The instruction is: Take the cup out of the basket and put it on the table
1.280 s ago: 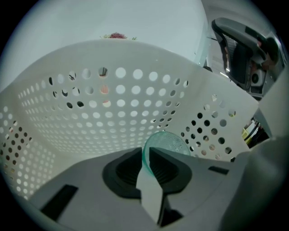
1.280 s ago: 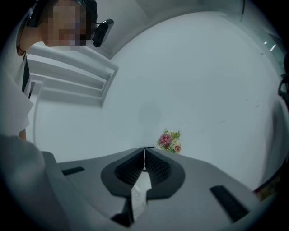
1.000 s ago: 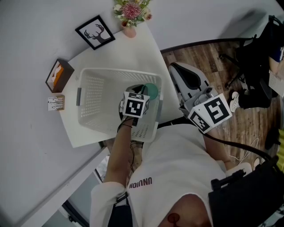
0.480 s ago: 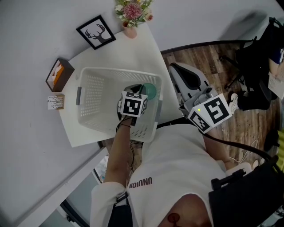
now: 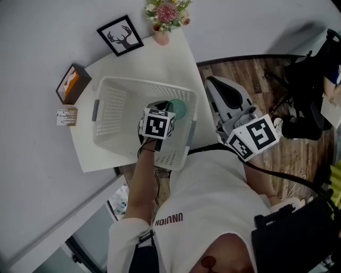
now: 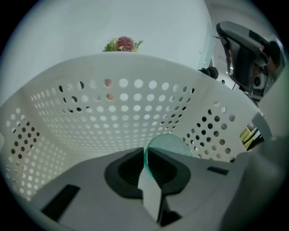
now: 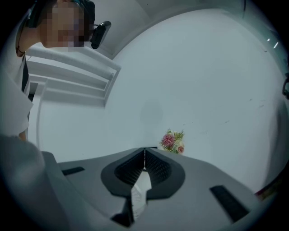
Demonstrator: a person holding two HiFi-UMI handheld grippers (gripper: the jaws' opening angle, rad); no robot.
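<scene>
A white perforated basket [image 5: 109, 114] stands on the white table [image 5: 160, 58]. My left gripper [image 5: 166, 108] reaches down into the basket's right end. It is shut on the rim of a translucent green cup [image 5: 179, 110]. In the left gripper view the jaws [image 6: 145, 151] pinch the cup's thin edge, and the cup [image 6: 174, 145] shows just beyond them against the basket wall [image 6: 113, 117]. My right gripper [image 5: 217, 88] is held off the table's right side, over the floor. Its jaws [image 7: 144, 151] are shut with nothing between them.
At the table's far side stand a framed deer picture [image 5: 120, 36] and a flower vase [image 5: 166, 16]. An open brown box [image 5: 72, 84] and a small card [image 5: 66, 116] lie left of the basket. A black chair [image 5: 314, 69] stands on the wood floor at right.
The head view has drifted slightly. Both grippers keep their places relative to the basket, and the left one stays shut on the cup.
</scene>
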